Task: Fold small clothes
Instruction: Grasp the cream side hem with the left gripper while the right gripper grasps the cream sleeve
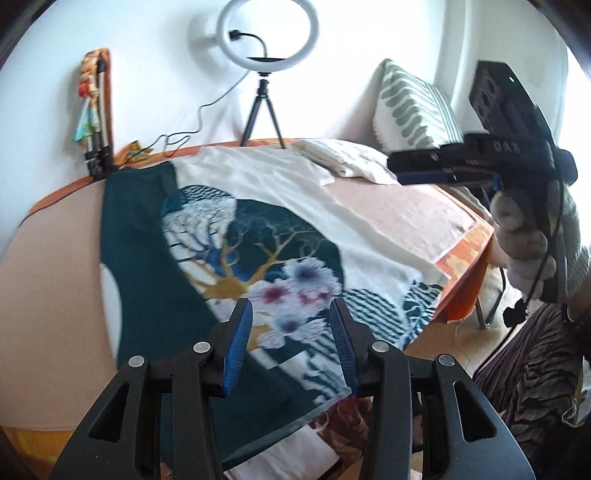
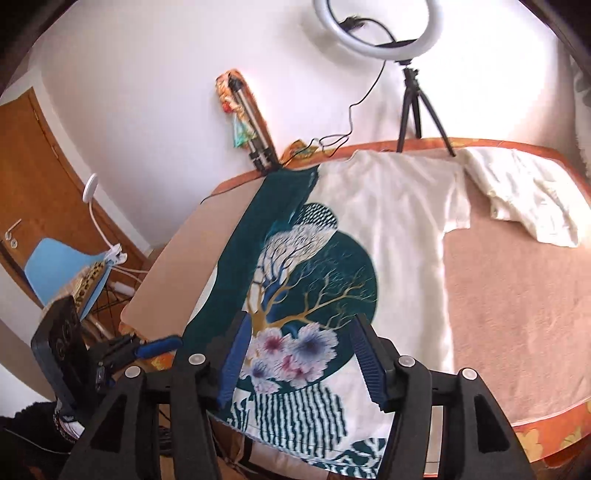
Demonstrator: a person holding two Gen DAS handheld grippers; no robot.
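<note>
Above the near hem, left tongs (image 1: pixel 291 334) and right tongs (image 2: pixel 301 356) hang open, gripping nothing. Below them the printed shirt (image 2: pixel 369 236) lies on the surface (image 2: pixel 509 302), its teal side folded over; a one-sided pinch could skew the next fold.

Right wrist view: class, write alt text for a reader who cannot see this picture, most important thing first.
A white T-shirt with a teal tree-and-flower print lies spread flat on a pink-covered table, its left side folded over. The right gripper hovers above the hem, open and empty. A ring light on a tripod and a folded white cloth sit behind.
</note>
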